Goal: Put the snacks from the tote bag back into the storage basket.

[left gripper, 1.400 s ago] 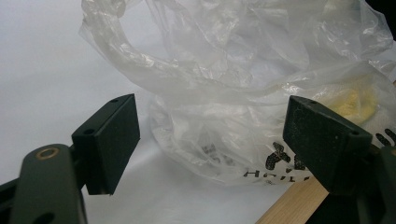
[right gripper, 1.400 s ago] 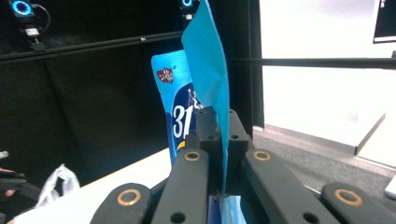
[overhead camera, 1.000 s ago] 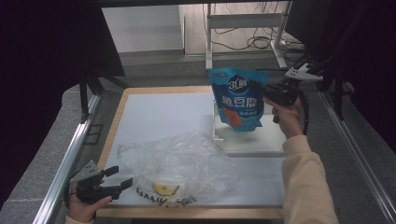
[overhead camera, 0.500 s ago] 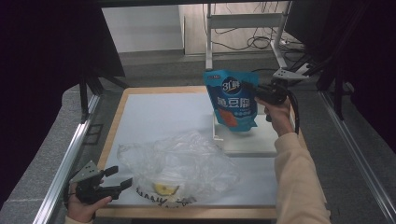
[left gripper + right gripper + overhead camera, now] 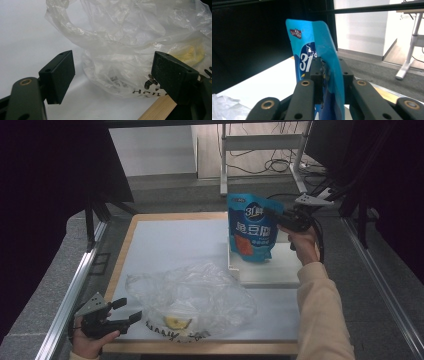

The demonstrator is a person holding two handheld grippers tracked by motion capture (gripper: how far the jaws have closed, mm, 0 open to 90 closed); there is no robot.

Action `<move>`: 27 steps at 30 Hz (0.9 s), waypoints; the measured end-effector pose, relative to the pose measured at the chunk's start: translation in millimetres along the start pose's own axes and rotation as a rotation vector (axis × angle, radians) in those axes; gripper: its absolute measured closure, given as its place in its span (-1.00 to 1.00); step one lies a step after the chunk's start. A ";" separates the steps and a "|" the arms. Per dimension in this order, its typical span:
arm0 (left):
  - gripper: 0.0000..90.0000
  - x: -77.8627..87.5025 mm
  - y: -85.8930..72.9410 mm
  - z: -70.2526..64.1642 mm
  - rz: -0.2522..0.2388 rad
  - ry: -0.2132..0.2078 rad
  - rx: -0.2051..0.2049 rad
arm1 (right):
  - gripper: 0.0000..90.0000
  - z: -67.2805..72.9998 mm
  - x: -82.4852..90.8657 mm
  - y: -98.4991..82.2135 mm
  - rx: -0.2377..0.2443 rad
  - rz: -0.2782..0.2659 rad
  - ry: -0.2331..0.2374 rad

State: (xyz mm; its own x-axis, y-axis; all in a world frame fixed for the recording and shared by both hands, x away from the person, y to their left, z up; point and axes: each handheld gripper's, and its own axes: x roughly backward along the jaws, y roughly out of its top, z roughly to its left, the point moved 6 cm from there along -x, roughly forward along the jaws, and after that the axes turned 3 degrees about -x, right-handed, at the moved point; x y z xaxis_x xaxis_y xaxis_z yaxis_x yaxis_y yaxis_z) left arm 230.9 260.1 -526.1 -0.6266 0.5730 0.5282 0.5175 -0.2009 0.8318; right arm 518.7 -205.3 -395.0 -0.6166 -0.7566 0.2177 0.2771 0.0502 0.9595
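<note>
Jaws of the right gripper [image 5: 325, 82] are pressed together on the side edge of the blue snack pouch [image 5: 252, 227], which we see held upright above the white tray [image 5: 280, 272] at the far right of the white mat [image 5: 165, 245]. We judge the pouch light and pliable: in the right gripper view its film curls around the pinch, so a grip on the sealed border near the top seems the firmest, while the slick printed face could slide. Its bottom corner hangs just over the tray's left wall. Nearer the person than the tray, the clear plastic bag [image 5: 192, 297] lies crumpled on the mat with something yellow [image 5: 176, 322] inside; what it is we cannot tell. We judge the bag very soft, shapeless and prone to collapse, best taken by a bunched fold or its looped handle. Left of the bag, at the mat's near corner, the left gripper [image 5: 113, 75] rests with jaws spread wide, holding nothing, facing the bag's printed lower side.
</note>
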 end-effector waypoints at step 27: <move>-0.58 -2.9 3.4 -3.9 -0.003 -0.011 -0.006 | -0.10 8.4 36.1 -14.5 -0.050 0.014 -0.094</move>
State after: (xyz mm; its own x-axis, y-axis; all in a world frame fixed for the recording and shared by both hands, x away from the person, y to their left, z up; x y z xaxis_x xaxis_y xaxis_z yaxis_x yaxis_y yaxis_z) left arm 232.2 254.7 -524.2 -0.6218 0.5824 0.5236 0.5119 -0.2037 0.8345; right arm 486.3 -227.8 -399.6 -0.6783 -0.6914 0.2487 0.3209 0.0258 0.9468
